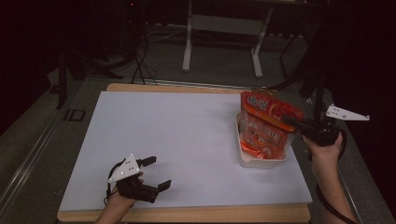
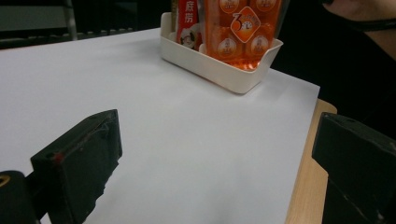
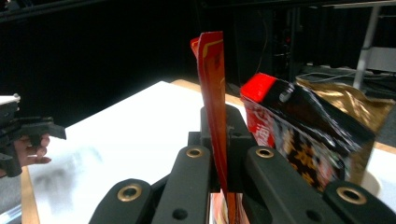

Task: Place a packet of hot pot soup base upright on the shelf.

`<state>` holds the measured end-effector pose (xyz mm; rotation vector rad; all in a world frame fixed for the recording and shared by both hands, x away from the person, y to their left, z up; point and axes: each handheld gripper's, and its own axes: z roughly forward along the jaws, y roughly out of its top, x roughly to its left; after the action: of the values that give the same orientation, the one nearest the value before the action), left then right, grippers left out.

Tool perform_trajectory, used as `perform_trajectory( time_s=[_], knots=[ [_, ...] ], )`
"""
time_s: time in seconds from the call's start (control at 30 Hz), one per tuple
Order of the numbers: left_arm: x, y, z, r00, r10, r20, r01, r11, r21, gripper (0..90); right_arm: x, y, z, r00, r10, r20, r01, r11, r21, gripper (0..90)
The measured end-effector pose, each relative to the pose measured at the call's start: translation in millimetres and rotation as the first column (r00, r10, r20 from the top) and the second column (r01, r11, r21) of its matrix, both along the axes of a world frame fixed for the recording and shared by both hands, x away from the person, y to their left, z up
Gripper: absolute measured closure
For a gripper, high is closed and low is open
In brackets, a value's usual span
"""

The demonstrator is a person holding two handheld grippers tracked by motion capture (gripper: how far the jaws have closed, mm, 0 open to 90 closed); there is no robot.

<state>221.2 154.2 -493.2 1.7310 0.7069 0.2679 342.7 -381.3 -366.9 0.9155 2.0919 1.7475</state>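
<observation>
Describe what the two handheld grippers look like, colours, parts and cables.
Both the left gripper and the right gripper are black with two blocky jaws. Each carries a pale three-cornered plate on top. A black cable trails from each. The forearms are bare.

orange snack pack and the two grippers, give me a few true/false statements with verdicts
1. The right gripper is clamped on the top edge of the orange snack pack. True.
2. The orange snack pack lies flat on the white sheet, away from the white bin. False: its lower end is in the bin.
3. The left gripper holds a red packet. False: its jaws stand open with nothing between them.
4. The white bin stands near the right edge of the sheet. True.
5. The bin holds nothing besides the orange pack. False: the left gripper view shows a red packet in it too.
</observation>
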Motion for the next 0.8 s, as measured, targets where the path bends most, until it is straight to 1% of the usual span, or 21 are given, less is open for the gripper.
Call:
perform_trajectory(
  time_s=[0.1,0.27,0.37,0.5,0.53,0.6,0.63,0.67,0.7,0.77,0.8],
  knots=[
    [0.6,-1.7,-1.6,1.0,-0.003,-0.006,0.003,1.0,0.007,2.2,-1.8,-5.0,-6.0,0.9998,-0.011,-0.016,0.011,0.9999,0.0,90.0],
    [1.3,-4.2,-4.2,0.9999,-0.005,-0.014,0.005,0.9998,0.018,2.3,-4.9,-9.0,-18.8,0.9989,-0.038,-0.028,0.037,0.9986,-0.038,90.0],
    [1.6,-4.8,-5.1,0.9998,-0.005,-0.018,0.005,0.9999,0.016,2.2,-8.2,-15.0,-22.9,0.9958,-0.086,-0.032,0.084,0.9949,-0.056,90.0],
    [1.6,-5.4,-5.9,0.9998,-0.006,-0.019,0.006,0.9999,0.016,2.2,-9.4,-21.8,-26.1,0.9919,-0.122,-0.036,0.119,0.9902,-0.072,89.6],
    [1.5,-5.4,-6.0,0.9998,-0.006,-0.019,0.007,0.9999,0.015,2.2,-9.8,-22.9,-26.3,0.9909,-0.13,-0.034,0.127,0.9888,-0.079,88.8],
    [1.7,-5.5,-6.0,0.9998,-0.007,-0.019,0.007,0.9999,0.013,2.3,-10.5,-23.6,-25.3,0.9885,-0.148,-0.031,0.145,0.9864,-0.077,82.7],
    [1.7,-5.6,-6.0,0.9998,-0.008,-0.018,0.008,0.9999,0.013,2.2,-10.7,-23.7,-24.3,0.9877,-0.154,-0.031,0.151,0.986,-0.07,82.0],
    [1.7,-5.5,-6.2,0.9998,-0.007,-0.018,0.008,0.9999,0.009,2.2,-11.1,-23.4,-22.8,0.9863,-0.163,-0.024,0.161,0.9842,-0.074,79.5],
    [1.7,-5.6,-6.4,0.9998,-0.007,-0.021,0.007,0.9999,0.009,2.3,-12.0,-22.7,-19.5,0.9839,-0.178,-0.016,0.177,0.9817,-0.072,74.5],
    [1.6,-5.4,-7.0,0.9997,-0.008,-0.023,0.009,0.9999,0.007,2.3,-13.1,-21.5,-13.9,0.9825,-0.186,-0.003,0.185,0.9801,-0.071,72.5],
    [1.7,-5.5,-7.2,0.9996,-0.009,-0.025,0.009,0.9999,0.007,2.3,-14.4,-20.1,-9.3,0.9792,-0.202,0.011,0.203,0.976,-0.08,71.0]
  ],
)
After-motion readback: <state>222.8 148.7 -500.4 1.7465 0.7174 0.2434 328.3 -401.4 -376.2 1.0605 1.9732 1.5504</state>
